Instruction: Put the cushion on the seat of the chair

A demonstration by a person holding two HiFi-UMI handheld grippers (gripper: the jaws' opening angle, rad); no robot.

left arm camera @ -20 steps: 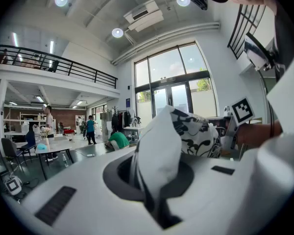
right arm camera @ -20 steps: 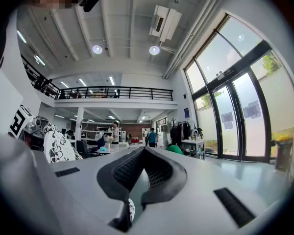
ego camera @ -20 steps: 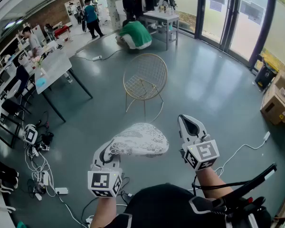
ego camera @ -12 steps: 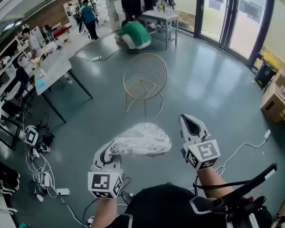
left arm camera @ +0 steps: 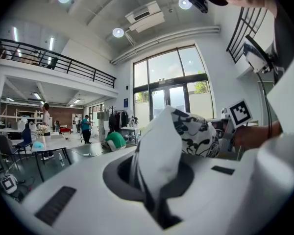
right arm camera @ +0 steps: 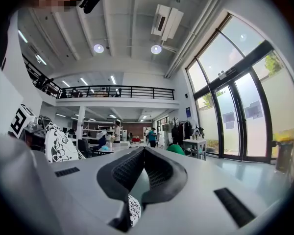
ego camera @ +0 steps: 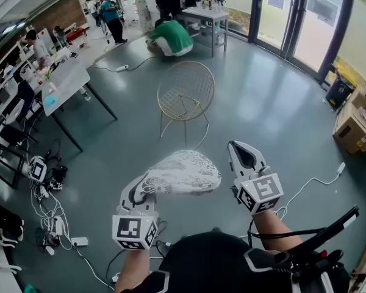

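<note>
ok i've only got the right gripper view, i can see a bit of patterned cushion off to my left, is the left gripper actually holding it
observer: yes, the left gripper is shut on one end of the cushion, and the rest sticks out in front of it.
operator: and where's the chair, can't find it
observer: the gold wire chair stands on the floor ahead, beyond the cushion, with its seat bare.
operator: is my gripper touching the cushion
observer: no, the right gripper sits beside the cushion's right end with a small gap, its jaw tips together.
</note>
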